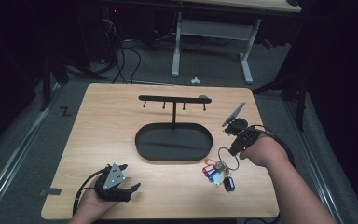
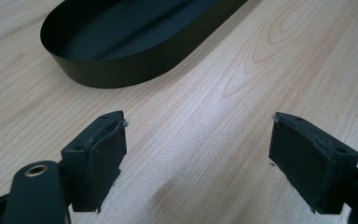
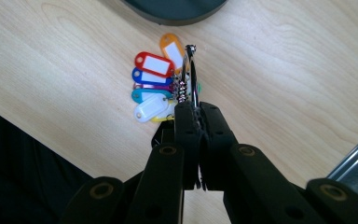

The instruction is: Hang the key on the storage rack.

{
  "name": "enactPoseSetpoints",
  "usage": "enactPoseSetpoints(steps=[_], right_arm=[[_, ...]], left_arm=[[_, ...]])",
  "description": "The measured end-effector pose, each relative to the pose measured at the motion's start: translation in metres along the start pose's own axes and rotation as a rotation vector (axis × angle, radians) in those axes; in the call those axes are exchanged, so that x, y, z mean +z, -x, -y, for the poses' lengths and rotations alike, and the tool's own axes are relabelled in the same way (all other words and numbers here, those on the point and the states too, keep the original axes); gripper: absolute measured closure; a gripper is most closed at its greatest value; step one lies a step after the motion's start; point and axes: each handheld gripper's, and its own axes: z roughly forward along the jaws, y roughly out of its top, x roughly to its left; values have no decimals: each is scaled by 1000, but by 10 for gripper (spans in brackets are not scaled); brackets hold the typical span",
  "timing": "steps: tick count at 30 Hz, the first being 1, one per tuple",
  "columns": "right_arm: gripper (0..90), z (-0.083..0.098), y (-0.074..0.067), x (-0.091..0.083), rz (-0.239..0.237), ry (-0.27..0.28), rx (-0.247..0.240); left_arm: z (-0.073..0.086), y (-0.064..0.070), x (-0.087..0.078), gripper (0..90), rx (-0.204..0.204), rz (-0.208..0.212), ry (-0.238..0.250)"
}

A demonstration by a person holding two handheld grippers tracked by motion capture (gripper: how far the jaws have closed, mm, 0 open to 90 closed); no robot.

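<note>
my right gripper (image 3: 193, 112) had its jaws clamped on the key ring (image 3: 192, 74), tags (image 3: 154, 86) fanned on the table (image 1: 102, 140); my left gripper (image 2: 198, 158) gaped wide, holding nothing, near the black tray (image 2: 121, 70).

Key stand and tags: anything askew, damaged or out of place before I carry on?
Nothing stands out. The key stand is upright in its black tray, hooks bare. The right hand-held gripper is shut on the metal ring; the coloured tags fan flat on the table.

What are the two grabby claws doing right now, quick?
Left gripper: open, holding nothing, above the bare table.
Right gripper: closed on the metal key ring with the coloured tags.
</note>
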Motion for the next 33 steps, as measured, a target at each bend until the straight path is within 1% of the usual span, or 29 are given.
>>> enactPoseSetpoints(steps=[2,3,6,8,9,10,13,16,18,21,23,25,26,28,30,31,33], right_arm=[[877,-2,-1,-5,3,2,4],[877,-3,-1,-8,9,5,-8],[877,-6,-2,-16,16,8,-7],[877,-8,-2,-21,15,11,-21],[877,-9,-2,-23,11,9,-16],[877,-10,-2,-25,9,7,-23],[877,-14,-2,-30,18,5,-22],[876,-18,-2,-35,25,14,-25],[876,-21,-2,-38,23,23,-23],[876,-23,-2,-41,25,22,-17],[877,-25,-2,-41,27,22,-26],[877,-27,-2,-42,28,20,-22],[877,-29,-2,-42,31,22,-36],[876,-30,-2,-43,26,23,-40],[876,-32,-2,-43,26,18,-31],[876,-33,-1,-44,28,20,-37],[877,-35,-2,-44,25,22,-31]], left_arm=[[0,-1,-1,191,-5,-2,7],[0,-1,-1,190,-8,-2,9],[0,-2,-2,187,-13,-5,12],[0,-3,-2,186,-21,-7,19],[1,-3,-2,185,-24,-6,21],[0,-3,-2,184,-23,-8,23],[1,-3,-3,181,-30,-11,30],[1,-3,-4,181,-25,-11,31],[2,-3,-4,181,-30,-10,31],[2,-4,-6,180,-35,-11,34],[3,-3,-7,180,-38,-11,38],[3,-4,-9,180,-41,-14,46],[3,-5,-9,180,-45,-12,48],[4,-5,-8,180,-49,-11,51],[4,-4,-8,180,-45,-7,41],[4,-4,-7,180,-45,-8,45],[3,-4,-7,180,-48,-5,47]])
